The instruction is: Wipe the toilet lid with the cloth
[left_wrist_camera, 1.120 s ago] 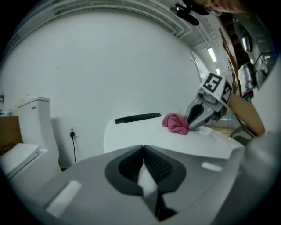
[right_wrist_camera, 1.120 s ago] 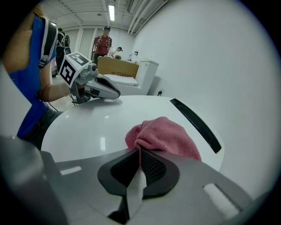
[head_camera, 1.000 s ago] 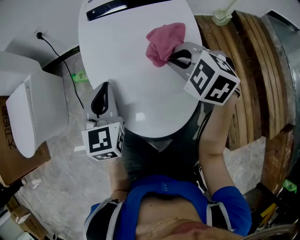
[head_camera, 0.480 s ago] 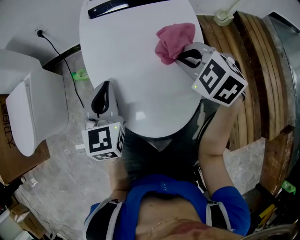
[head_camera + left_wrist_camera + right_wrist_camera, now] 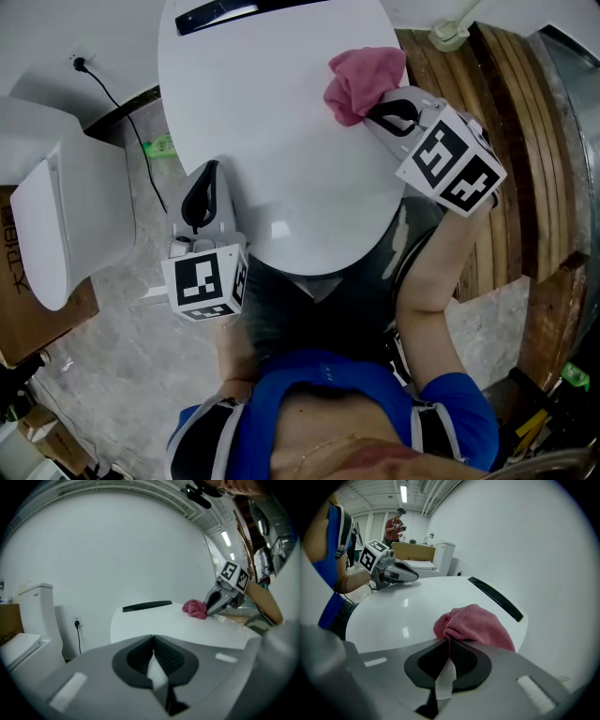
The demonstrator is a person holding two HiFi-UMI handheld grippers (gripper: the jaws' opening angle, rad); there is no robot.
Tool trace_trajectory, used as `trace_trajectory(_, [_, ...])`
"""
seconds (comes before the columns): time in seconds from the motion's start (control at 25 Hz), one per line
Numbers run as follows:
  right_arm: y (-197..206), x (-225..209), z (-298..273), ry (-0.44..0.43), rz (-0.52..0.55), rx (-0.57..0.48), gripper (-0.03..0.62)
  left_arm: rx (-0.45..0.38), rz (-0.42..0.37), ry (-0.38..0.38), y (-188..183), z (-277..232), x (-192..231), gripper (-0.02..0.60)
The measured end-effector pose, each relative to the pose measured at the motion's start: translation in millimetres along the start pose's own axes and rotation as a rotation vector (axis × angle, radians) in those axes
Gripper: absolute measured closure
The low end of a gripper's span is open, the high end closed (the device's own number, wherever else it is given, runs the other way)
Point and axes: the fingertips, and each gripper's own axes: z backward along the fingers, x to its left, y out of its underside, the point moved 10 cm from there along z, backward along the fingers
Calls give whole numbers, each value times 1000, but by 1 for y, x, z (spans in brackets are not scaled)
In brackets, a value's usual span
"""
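Cloth (image 5: 361, 75) pinched by right hand-held gripper (image 5: 373, 109), on lid (image 5: 262, 122).

Blue short-sleeved shirt (image 5: 319, 380) — dark shoulder straps (image 5: 424, 433), perhaps harness.

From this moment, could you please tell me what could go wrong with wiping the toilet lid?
1. The cloth lies bunched at the right edge of the toilet lid, beside the wooden boards; a stroke to the right could carry it off the lid.
2. The right gripper pinches only a fold of the cloth, so the cloth may slip free, or wipe with just a small patch.
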Motion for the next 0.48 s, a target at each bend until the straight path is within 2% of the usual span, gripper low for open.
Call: trace_trajectory(0.48, [20,-2,11,35,-65,0,582,9,-13,-4,-1,0,-1,580])
